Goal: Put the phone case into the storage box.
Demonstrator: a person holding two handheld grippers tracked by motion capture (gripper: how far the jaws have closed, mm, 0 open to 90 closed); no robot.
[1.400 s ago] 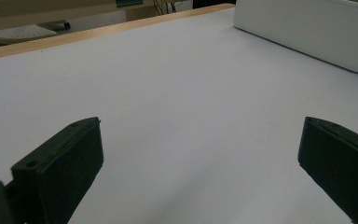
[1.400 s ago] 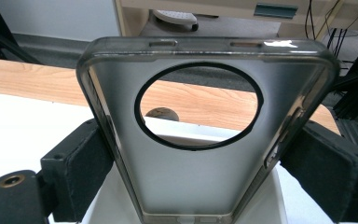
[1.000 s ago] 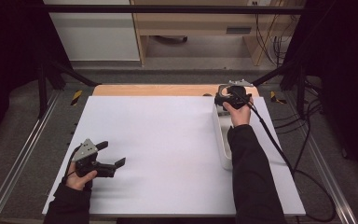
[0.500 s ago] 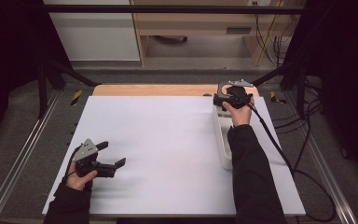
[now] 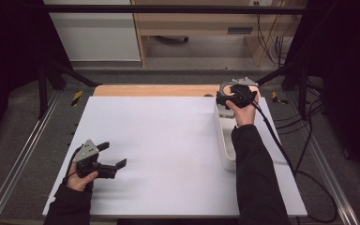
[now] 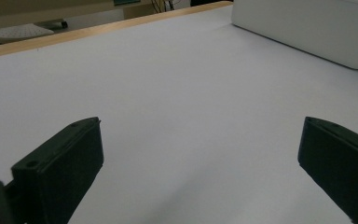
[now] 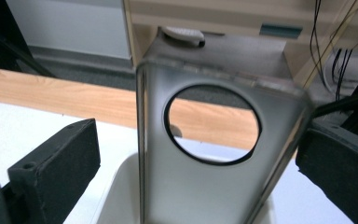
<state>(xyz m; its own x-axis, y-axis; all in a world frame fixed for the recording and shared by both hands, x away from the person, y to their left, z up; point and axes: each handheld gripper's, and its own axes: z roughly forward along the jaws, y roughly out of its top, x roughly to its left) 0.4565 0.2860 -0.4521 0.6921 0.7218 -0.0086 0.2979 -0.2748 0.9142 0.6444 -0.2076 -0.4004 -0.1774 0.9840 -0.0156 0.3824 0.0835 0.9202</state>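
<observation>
- My left hand-held gripper (image 5: 111, 157) rests low over the near left of the white surface (image 5: 159, 140), jaws spread wide, nothing between them.
- My right arm reaches far; my right hand-held gripper (image 5: 227, 97) is spread around a grey metal plate with a round hole (image 7: 214, 154), standing above the far end of the long white tray (image 5: 222, 140).
- Nothing has visibly shifted since a second ago.
</observation>
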